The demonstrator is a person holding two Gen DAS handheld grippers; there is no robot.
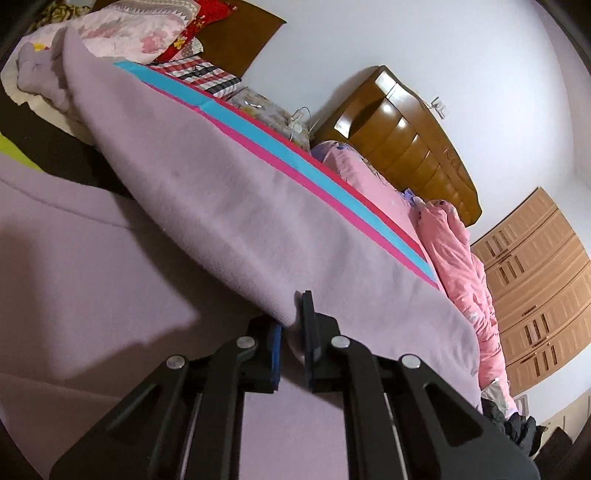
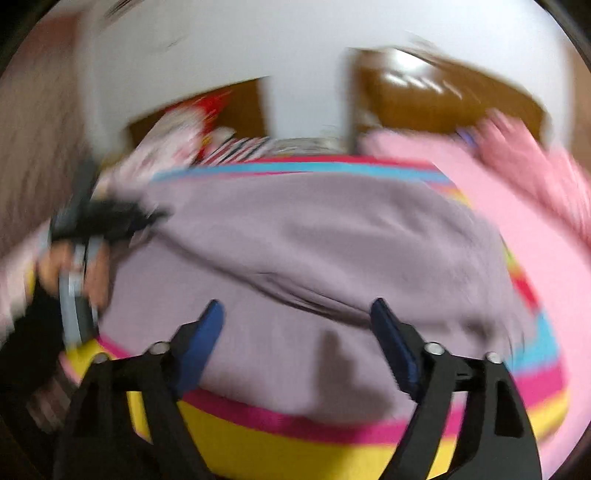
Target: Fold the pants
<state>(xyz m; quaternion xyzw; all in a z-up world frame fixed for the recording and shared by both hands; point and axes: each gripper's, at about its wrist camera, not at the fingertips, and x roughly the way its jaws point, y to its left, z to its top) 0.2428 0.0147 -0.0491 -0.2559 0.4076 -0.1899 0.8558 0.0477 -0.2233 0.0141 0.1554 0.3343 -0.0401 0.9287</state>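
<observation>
The lilac fleece pants (image 1: 229, 206) lie on a striped mat on the bed. My left gripper (image 1: 293, 314) is shut on a raised fold edge of the pants, with fabric pinched between its blue pads. In the blurred right wrist view the pants (image 2: 314, 243) spread across the mat, folded over with a dark crease. My right gripper (image 2: 297, 314) is open and empty just above the near part of the pants. The left gripper (image 2: 96, 221) and the hand holding it show at the left edge of that view.
The striped mat (image 1: 295, 155) has pink, blue and yellow bands (image 2: 295, 454). A pink quilt (image 1: 461, 251) lies along the bed's right side. Piled bedding (image 1: 122, 33) and a wooden headboard (image 1: 406, 136) stand beyond. A wardrobe (image 1: 535, 288) is at the right.
</observation>
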